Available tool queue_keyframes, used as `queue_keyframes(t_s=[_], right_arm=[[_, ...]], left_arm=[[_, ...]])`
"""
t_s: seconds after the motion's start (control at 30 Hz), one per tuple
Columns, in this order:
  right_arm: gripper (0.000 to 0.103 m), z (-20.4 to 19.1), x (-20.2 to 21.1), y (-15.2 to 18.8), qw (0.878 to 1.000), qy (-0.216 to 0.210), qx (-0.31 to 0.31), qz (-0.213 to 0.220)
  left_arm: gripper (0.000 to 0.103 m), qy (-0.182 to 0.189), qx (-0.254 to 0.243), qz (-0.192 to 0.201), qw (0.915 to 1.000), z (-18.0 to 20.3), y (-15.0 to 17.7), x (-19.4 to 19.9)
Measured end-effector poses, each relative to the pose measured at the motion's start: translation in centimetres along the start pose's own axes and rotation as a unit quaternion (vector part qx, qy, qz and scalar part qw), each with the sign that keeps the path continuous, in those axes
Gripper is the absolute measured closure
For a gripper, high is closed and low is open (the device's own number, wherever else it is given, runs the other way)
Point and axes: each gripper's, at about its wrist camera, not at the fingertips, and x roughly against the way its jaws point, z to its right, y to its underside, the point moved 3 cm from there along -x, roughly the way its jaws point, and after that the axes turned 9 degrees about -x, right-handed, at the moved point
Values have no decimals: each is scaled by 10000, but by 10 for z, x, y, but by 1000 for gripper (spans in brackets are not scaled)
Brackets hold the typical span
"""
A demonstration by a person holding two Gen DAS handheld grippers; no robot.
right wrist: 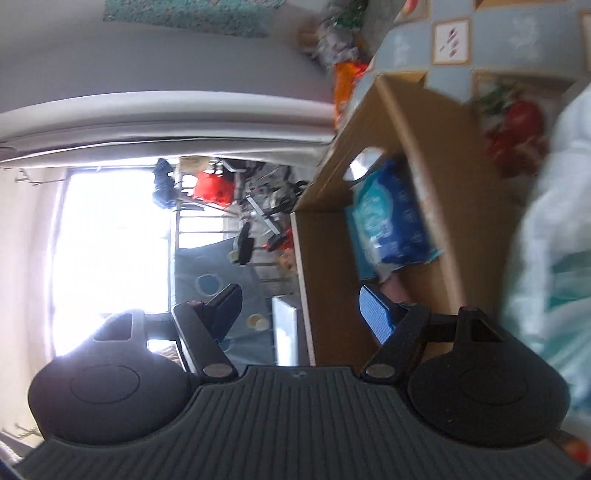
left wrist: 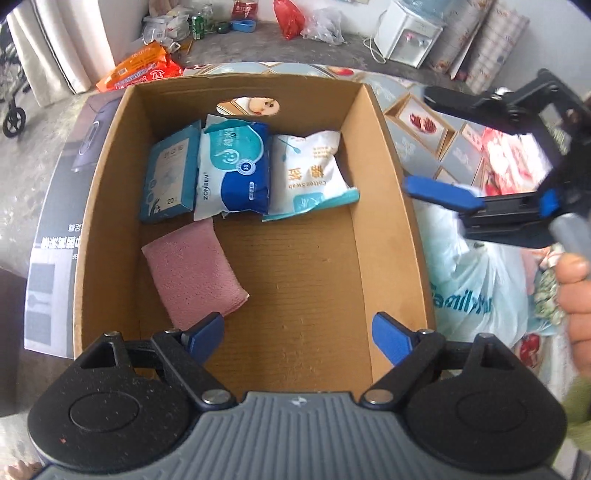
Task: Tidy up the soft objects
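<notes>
An open cardboard box point(left wrist: 384, 206) holds a teal tissue pack point(left wrist: 171, 173), a blue and white wipes pack point(left wrist: 236, 168), a white cotton swab bag point(left wrist: 314, 173) and a folded pink cloth point(left wrist: 194, 271). My left gripper point(left wrist: 297, 338) is open and empty above the box's near end. My right gripper point(left wrist: 430, 144) is open and empty, tilted on its side just right of the box, above a white plastic bag point(left wrist: 465, 280). In the right wrist view my right gripper point(right wrist: 301, 314) looks sideways at the box point(right wrist: 325, 258), the wipes pack point(right wrist: 391, 218) and the white bag point(right wrist: 554, 221).
A patterned tablecloth point(left wrist: 424, 129) covers the table under the box. An orange snack pack point(left wrist: 144, 70) lies behind the box. A concrete ledge at the back carries a green can point(left wrist: 197, 26), bags and a white water dispenser point(left wrist: 406, 33). A bright window point(right wrist: 110, 240) shows in the right wrist view.
</notes>
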Motion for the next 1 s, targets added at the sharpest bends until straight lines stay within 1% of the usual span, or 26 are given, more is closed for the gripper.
queue_keyframes(t_s=[0.07,0.1,0.13,0.2,0.27,0.3,0.37,0.43,0.5,0.57,0.6,0.67,0.77,0.9,1.0], right_arm=[[37,0,-8,0,9999,131,14,-97],[40,0,-22,2,9996,216,49,-182],[45,-2,-36,3,9991,308,114,-285],[49,-4,-75,10,9969,561,233,-503],[53,-2,-111,16,9929,945,192,-691],[55,3,-132,19,9899,1175,139,-780],[56,13,-164,25,9824,1625,86,-918],[57,28,-194,32,9721,2111,149,-1010],[58,47,-217,42,9600,2584,140,-1073],[63,66,-231,51,9497,2933,11,-1100],[66,74,-236,56,9463,3039,-69,-1100],[67,84,-242,65,9469,3013,-296,-1085],[69,91,-249,77,9525,2823,-560,-998],[70,87,-259,85,9621,2538,-595,-807],[68,87,-264,86,9625,2561,-497,-739]], left_arm=[[15,-61,65,-23,10000,3,3,-2],[17,-99,128,-65,9998,3,4,-1],[19,-125,207,-92,9997,1,6,-1],[19,-208,381,-156,9989,-7,12,2],[19,-299,521,-160,9981,-17,19,9],[19,-357,573,-173,9976,-22,23,12],[19,-445,663,-160,9967,-34,32,20],[19,-520,755,-142,9957,-47,41,26],[19,-542,859,-129,9947,-59,48,29],[19,-545,962,-112,9938,-70,54,32],[19,-536,1005,-101,9934,-75,57,32],[19,-495,1074,-87,9929,-84,60,33],[19,-442,1101,-80,9929,-91,63,33],[19,-404,1054,-71,9936,-97,64,33],[19,-370,1025,-61,9940,-99,61,30]])
